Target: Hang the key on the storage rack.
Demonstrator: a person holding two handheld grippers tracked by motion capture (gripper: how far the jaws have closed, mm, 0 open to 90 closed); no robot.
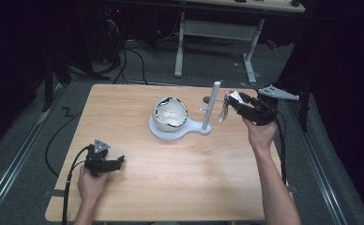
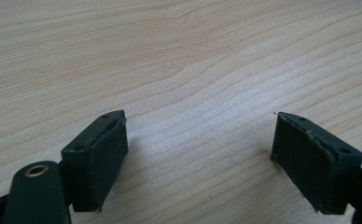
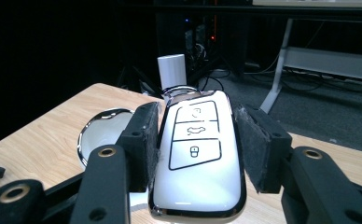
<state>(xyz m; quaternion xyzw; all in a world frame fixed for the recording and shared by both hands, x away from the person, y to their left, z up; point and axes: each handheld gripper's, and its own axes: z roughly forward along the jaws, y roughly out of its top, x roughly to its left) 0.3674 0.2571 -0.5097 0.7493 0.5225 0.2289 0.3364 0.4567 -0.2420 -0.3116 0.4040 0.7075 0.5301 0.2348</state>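
A white car key fob point(image 3: 195, 158) with a chrome rim and three buttons sits between the pads of my right gripper point(image 3: 198, 116), which is shut on its two sides. In the high view my right gripper point(image 1: 231, 104) holds the key fob point(image 1: 224, 109) in the air just right of a white post point(image 1: 211, 105). That post rises from a white stand base point(image 1: 194, 129), and small pegs stick out of it. A cream bowl with a chrome rim point(image 1: 170, 114) sits on the same base. My left gripper point(image 1: 119, 161) rests low at the table's front left, open point(image 2: 200, 158) over bare wood.
The wooden table point(image 1: 170, 183) ends close behind the stand and just right of my right hand. Beyond it, a white desk frame point(image 1: 246, 51) and cables point(image 1: 124, 56) stand on the dark floor. A cable trails off the left edge from my left gripper.
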